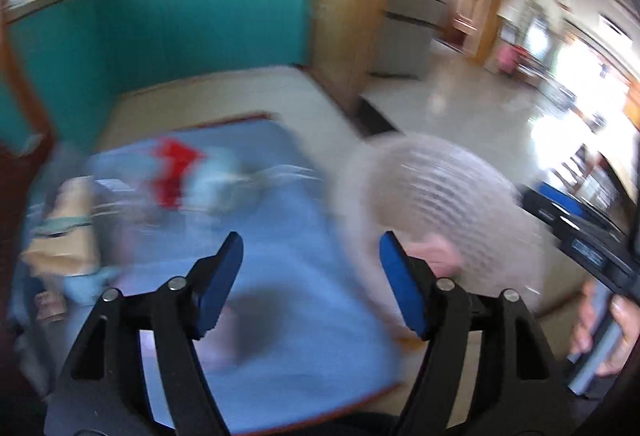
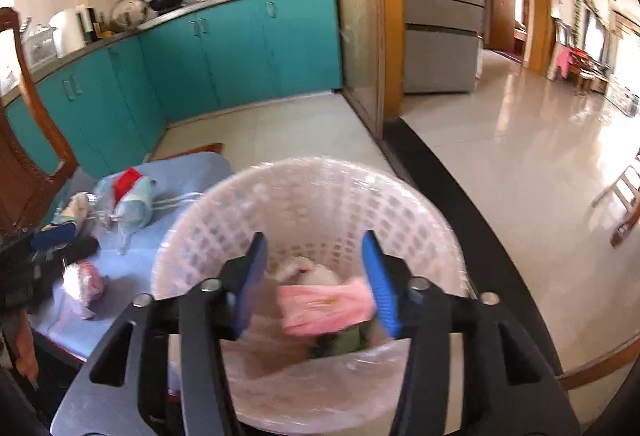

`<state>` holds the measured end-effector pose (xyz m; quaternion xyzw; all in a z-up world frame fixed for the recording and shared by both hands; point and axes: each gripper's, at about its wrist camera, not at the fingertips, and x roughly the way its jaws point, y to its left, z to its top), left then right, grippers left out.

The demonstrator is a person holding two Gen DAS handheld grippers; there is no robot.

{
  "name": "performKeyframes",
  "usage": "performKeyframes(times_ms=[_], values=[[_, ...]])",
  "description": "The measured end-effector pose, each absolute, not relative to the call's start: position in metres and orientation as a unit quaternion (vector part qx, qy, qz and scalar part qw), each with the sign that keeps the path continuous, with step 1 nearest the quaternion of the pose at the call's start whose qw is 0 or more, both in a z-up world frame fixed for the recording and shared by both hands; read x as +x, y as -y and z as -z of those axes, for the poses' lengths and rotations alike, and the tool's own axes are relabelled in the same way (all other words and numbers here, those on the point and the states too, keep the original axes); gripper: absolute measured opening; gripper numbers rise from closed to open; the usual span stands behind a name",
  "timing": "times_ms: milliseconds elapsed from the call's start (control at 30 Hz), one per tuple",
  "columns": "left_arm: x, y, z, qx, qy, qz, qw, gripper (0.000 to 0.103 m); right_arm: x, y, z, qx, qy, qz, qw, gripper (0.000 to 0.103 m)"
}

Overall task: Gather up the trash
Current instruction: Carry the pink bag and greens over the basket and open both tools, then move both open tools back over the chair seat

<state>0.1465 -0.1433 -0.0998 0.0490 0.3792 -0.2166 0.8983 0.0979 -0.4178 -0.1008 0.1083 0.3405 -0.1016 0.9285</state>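
Below, we hold two grippers over a blue mat point(image 2: 180, 172) strewn with trash. Our right gripper point(image 2: 314, 286) hangs above a white lattice basket point(image 2: 304, 180) lined with a clear bag; its blue pads point(image 2: 380, 284) stand wide apart and grip nothing. Inside the basket we see a pink wrapper point(image 2: 324, 306) lying on top, a green piece point(image 2: 344, 342) under it, and a pale crumpled wad point(image 2: 316, 272) behind them. The basket stands just beside the mat, at its right edge. On the mat, at the far end, lies a light-blue pouch point(image 2: 136, 204) with a red patch point(image 2: 127, 180), and nearer to us a pink-and-white packet point(image 2: 86, 288). In the left wrist view, heavily blurred, our left gripper point(image 1: 312, 284) hovers over a bare part of the mat point(image 1: 280, 236), its pads point(image 1: 400, 284) also spread wide with nothing between them. Here the basket point(image 1: 432, 196) shows to the right of the gripper, the red patch point(image 1: 176, 172) and pouch point(image 1: 218, 176) ahead, and a tan package point(image 1: 68, 236) at the left edge of the mat; what the package is we cannot tell. Teal cabinets point(image 2: 240, 48) stand behind the mat, and a pale tiled floor point(image 2: 500, 164) runs to the right.
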Motion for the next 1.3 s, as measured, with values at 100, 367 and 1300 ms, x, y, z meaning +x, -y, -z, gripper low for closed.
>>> performKeyframes(times_ms=[100, 367, 1300], values=[[0.177, 0.089, 0.099, 0.050, -0.377, 0.098, 0.920, 0.079, 0.108, 0.395, 0.097, 0.094, -0.335, 0.070, 0.935, 0.061], [0.263, 0.006, 0.142, 0.060, -0.459, -0.008, 0.886, 0.089, 0.138, 0.294, 0.105, 0.066, -0.362, -0.078, 0.926, 0.074], [0.229, -0.024, 0.143, 0.023, -0.449, 0.071, 0.890, 0.029, 0.199, 0.187, 0.162, 0.070, -0.447, -0.194, 0.871, 0.046]])
